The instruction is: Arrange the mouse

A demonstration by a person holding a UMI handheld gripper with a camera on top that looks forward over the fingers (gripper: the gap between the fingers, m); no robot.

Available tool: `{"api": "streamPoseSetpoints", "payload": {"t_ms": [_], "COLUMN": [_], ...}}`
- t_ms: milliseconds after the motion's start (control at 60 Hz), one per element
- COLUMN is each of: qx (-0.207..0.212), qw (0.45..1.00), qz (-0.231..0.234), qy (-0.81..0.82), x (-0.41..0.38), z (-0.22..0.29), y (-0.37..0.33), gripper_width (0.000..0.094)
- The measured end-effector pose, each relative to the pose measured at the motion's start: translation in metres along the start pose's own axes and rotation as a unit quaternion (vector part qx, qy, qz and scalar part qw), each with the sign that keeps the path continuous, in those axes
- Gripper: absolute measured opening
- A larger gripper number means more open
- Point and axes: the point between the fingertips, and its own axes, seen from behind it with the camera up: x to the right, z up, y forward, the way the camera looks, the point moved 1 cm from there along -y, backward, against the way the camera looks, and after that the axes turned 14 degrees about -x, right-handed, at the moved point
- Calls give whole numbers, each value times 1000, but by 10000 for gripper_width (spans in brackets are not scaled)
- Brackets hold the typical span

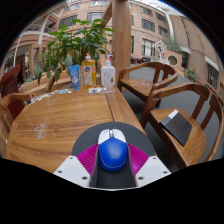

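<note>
A blue mouse [113, 153] with a white front end sits between the fingers of my gripper [113, 160]. The magenta pads [88, 158] touch it on both sides, so the gripper is shut on it. Under and ahead of the mouse lies a dark grey mouse mat [92, 134] at the near edge of a wooden table [55, 120]. I cannot tell whether the mouse rests on the mat or hangs just above it.
At the far end of the table stand a potted plant [75, 45], a yellow bottle [89, 73], a clear bottle [108, 73] and a blue cup [74, 76]. Wooden chairs [175, 100] stand to the right, one with a dark flat object [178, 126] on its seat.
</note>
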Motion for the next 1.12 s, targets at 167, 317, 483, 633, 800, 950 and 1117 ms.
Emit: {"api": "streamPoseSetpoints", "payload": {"t_ms": [167, 317, 483, 633, 800, 950, 1117], "qx": [-12, 7, 30, 45, 56, 55, 59], "qw": [1000, 1000, 999, 999, 998, 998, 998], "qz": [7, 9, -4, -8, -16, -7, -4], "qy": [-2, -7, -19, -25, -33, -35, -32], "x": [4, 3, 3, -3, -4, -10, -12], "z": [-10, -3, -4, -16, -32, -43, -44], "y": [1, -34, -88, -134, -168, -186, -194], "gripper_width": [622, 850, 863, 852, 853, 852, 853]}}
